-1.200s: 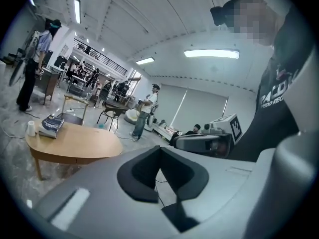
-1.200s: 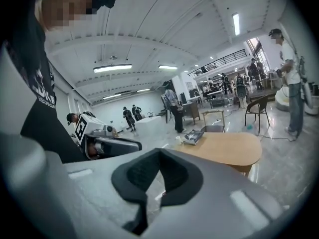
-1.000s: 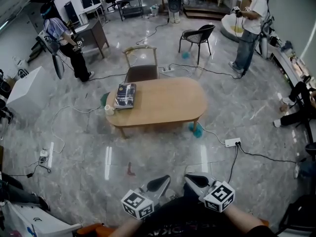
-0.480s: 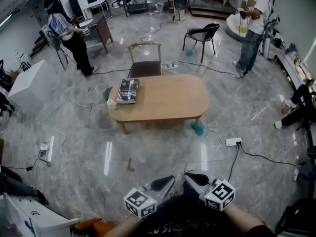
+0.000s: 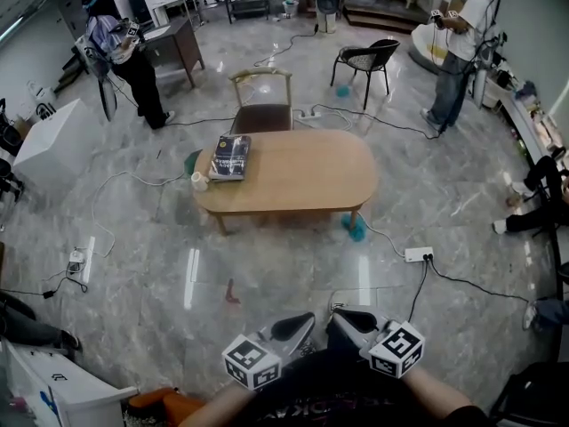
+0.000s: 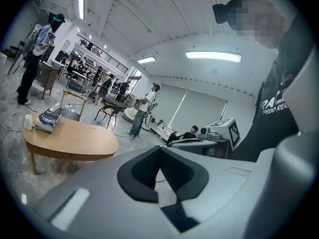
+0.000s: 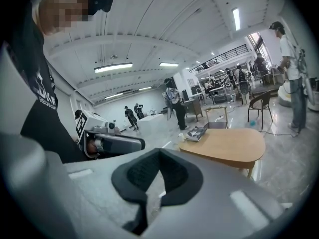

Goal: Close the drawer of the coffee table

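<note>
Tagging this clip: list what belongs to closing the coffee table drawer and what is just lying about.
Job: oval light-wood coffee table, left claw, right claw, both shut and empty.
Lying about: dark book, white cup, wooden chair, black mesh chair, white power strip.

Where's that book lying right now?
In the head view the book lies on the left end of the coffee table, beside a white cup.

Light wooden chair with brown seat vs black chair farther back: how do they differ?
The light wooden chair has a pale frame and brown seat; the black chair is dark all over. The wooden chair stands at the oval wooden table's far edge; the black chair stands apart, farther back. Both are upright and unoccupied.
</note>
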A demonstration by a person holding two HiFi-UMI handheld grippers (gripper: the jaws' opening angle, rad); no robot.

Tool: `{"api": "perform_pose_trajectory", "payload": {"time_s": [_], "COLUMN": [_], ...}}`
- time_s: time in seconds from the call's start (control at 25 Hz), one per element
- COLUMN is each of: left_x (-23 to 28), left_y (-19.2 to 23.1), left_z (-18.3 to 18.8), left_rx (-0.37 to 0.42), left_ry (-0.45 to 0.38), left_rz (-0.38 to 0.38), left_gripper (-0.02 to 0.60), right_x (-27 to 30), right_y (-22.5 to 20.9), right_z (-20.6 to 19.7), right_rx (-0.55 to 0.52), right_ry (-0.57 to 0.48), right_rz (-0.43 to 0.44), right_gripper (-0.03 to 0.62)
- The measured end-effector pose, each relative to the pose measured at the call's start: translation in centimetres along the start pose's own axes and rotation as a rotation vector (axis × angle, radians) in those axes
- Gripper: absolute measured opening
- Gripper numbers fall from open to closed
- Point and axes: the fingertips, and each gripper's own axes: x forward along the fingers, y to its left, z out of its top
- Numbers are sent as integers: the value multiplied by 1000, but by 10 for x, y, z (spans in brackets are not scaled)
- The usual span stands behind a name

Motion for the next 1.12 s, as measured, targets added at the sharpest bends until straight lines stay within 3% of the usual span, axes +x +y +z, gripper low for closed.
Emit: {"api": "perform_pose_trajectory", "payload": {"time_s": [1.12], "left_x": [7], "left_y": [6], "left_z": [-3], "left_rx": [-11], "left_ry": [6], "left_rz": [6], "left_gripper": [3], "right_x": [7], "right_y": [-7], "right_z": [-5], "right_rx": [4], "right_ry": [12], "right_rz": [12], "right_gripper": [0]}}
